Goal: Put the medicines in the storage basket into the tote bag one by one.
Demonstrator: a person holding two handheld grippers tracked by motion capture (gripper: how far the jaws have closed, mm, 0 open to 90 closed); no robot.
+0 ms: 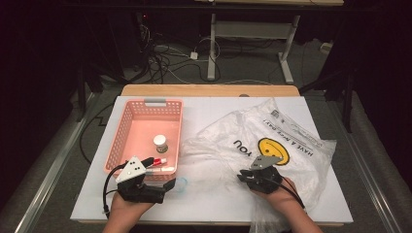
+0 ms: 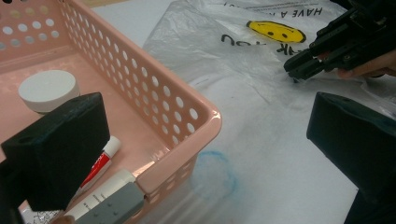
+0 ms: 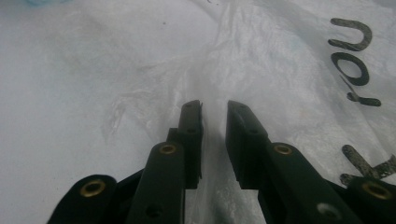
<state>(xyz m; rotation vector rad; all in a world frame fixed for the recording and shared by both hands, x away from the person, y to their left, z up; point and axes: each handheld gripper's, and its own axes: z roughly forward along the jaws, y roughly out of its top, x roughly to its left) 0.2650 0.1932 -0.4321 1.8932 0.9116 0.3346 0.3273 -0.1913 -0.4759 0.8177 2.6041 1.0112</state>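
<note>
A white table top (image 1: pixel 145 204) carried a large, crumpled translucent plastic bag (image 1: pixel 291 145), printed with a yellow smiley face and dark lettering, spread flat ahead of and under the right gripper (image 1: pixel 248 175). The bag's long axis ran diagonally away from that gripper, toward the far right corner of the table, and its lettering read upside down from the person's side, so its top pointed back toward them. In the right gripper view the two black jaws stood narrowly apart, with a raised fold of the bag (image 3: pixel 212 74) running straight ahead in the gap between them; whether the pads actually pinched the film could not be told. The right hand was clearly the nearer one to the bag.

To the left of that gripper sat a pink perforated basket (image 1: pixel 127 121), its long axis pointing away from the person, holding a white-capped jar (image 1: pixel 161 142) and a small tube (image 1: pixel 158 161). The left gripper (image 1: pixel 167 186) hovered at the basket's near right corner, jaws spread wide and holding nothing, a faint blue ring mark (image 2: pixel 215 172) on the table between them
</note>
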